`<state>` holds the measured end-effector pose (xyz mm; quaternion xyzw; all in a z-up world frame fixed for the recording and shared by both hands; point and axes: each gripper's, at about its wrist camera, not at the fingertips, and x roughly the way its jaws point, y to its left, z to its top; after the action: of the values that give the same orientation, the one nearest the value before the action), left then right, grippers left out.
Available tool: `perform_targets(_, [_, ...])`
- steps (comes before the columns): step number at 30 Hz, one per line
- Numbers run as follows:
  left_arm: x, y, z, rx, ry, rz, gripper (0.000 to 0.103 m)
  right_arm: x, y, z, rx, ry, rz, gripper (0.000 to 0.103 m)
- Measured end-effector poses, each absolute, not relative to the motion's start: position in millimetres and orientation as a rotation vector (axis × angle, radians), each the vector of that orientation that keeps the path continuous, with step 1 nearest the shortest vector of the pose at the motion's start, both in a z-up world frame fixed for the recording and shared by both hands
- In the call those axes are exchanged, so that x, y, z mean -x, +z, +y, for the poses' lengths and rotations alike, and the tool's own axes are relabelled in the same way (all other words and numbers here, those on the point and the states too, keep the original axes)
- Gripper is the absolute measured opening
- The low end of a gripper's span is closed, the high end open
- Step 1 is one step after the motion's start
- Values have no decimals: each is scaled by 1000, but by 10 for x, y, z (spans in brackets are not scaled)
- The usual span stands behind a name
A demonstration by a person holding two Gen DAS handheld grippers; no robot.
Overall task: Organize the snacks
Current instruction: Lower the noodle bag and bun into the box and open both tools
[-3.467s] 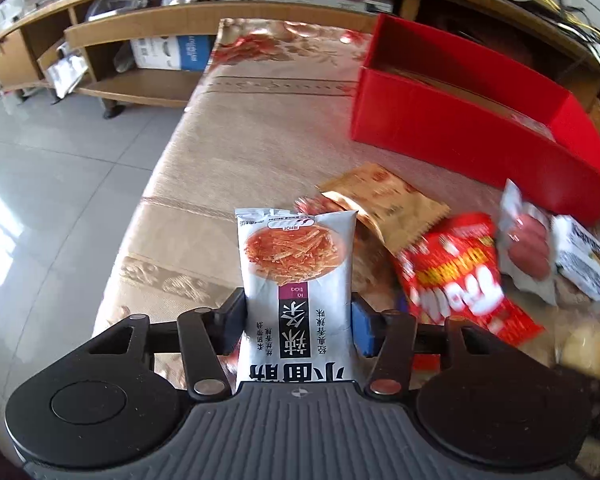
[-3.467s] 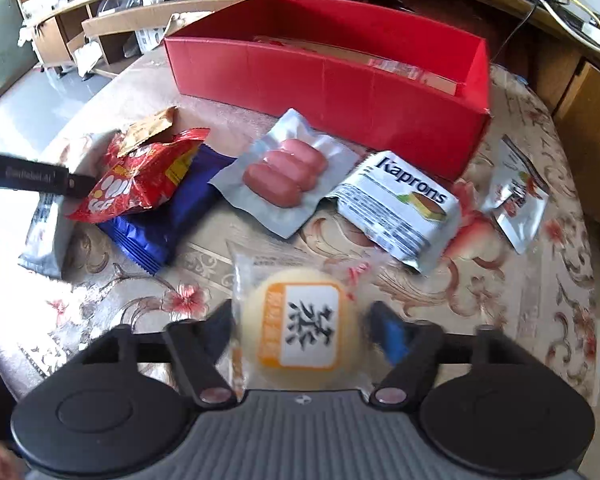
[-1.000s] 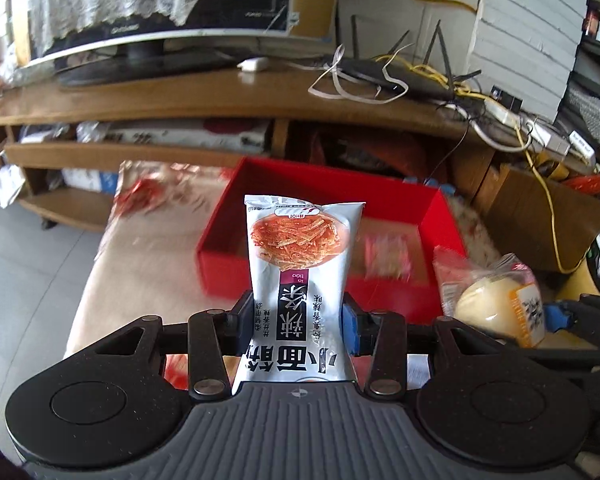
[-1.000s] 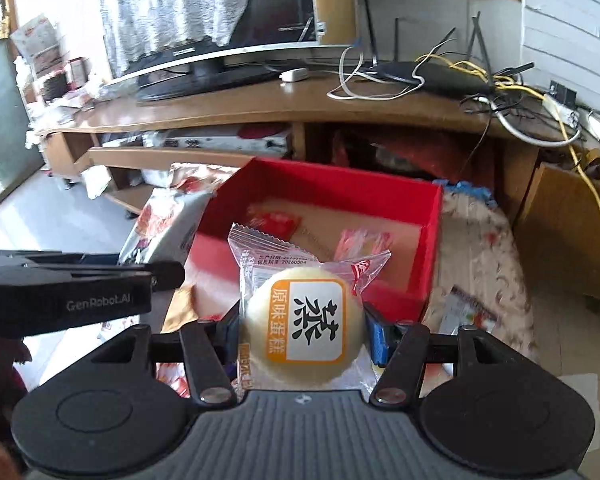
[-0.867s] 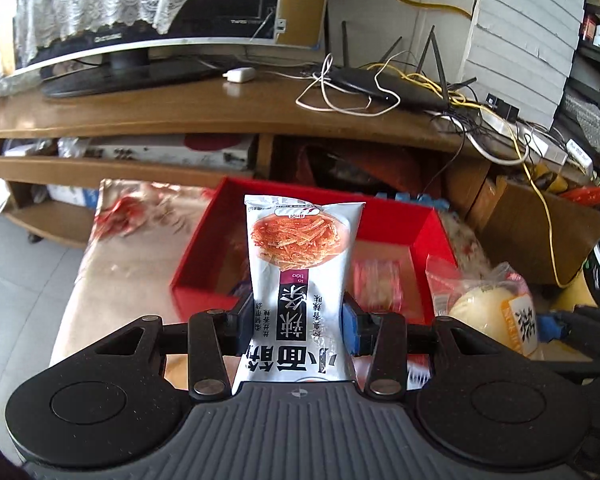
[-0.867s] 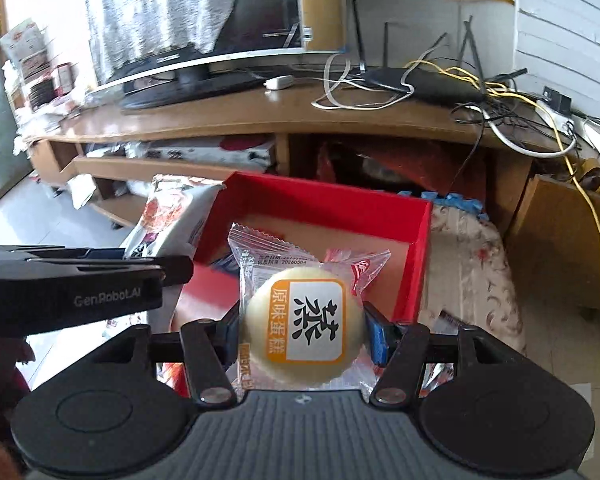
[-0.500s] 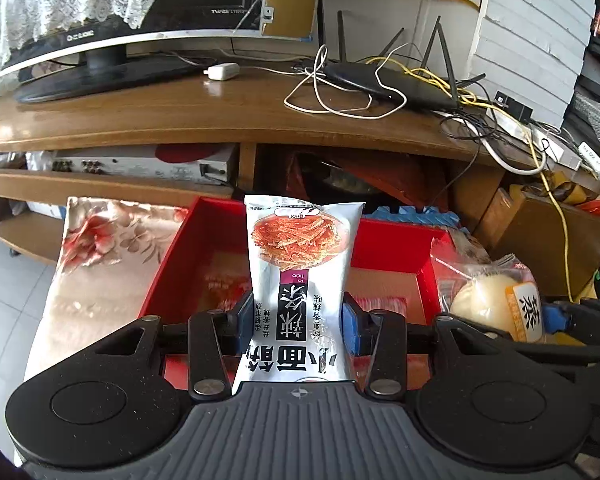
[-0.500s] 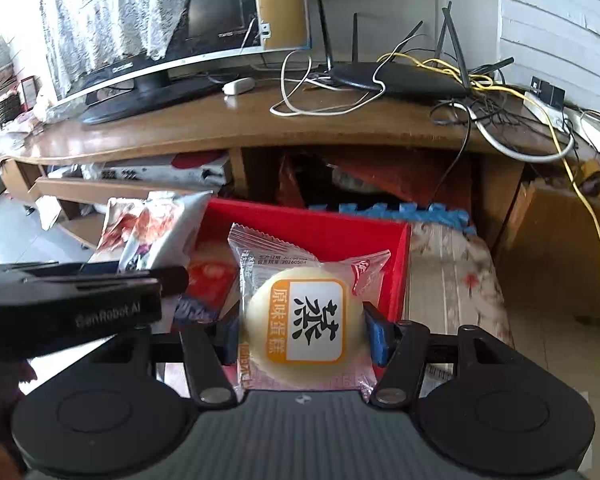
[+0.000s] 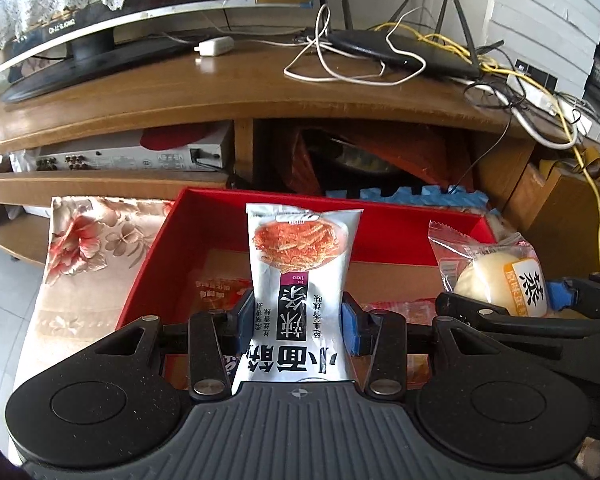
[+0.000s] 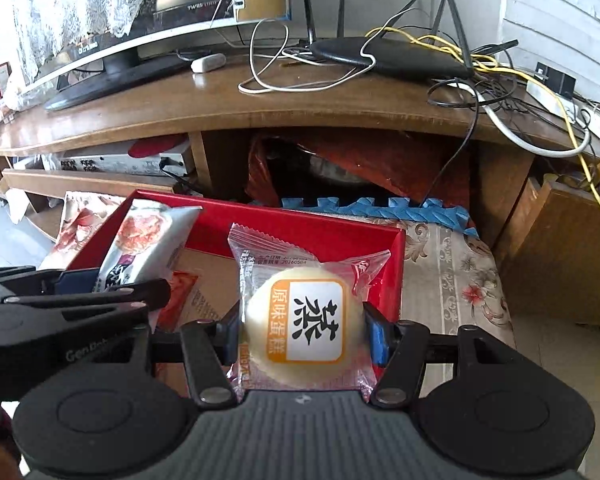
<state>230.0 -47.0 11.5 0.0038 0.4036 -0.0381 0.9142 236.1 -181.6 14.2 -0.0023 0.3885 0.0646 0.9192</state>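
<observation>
Red box: an open red cardboard box (image 9: 384, 236) with a brown floor stands on the flowered beige tablecloth (image 9: 84, 248); a few flat packets already lie inside, though what they are is hard to read.
Left grip: the left gripper (image 9: 298, 322) has its jaws narrowed on a tall silver packet with an orange noodle picture (image 9: 300, 280), held upright above the box floor.
Right grip: the right gripper (image 10: 302, 334) clamps a round pale cake in clear crinkly wrap (image 10: 304, 320), just beside the box's right wall.
Crowding risk: both tools hang close together over one box; if released together, they may knock each other.
Wall risk: the cake sits near the rim, so letting go there could tip it onto the cloth.
Crush risk: the soft cake may dent under the squeeze.
</observation>
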Motion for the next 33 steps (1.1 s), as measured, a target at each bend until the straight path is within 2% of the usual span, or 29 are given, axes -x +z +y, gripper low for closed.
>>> perform_targets(33, [-2414, -144, -477, -53, -22, 897, 52, -2575, -151, -1669, 73, 131, 856, 64])
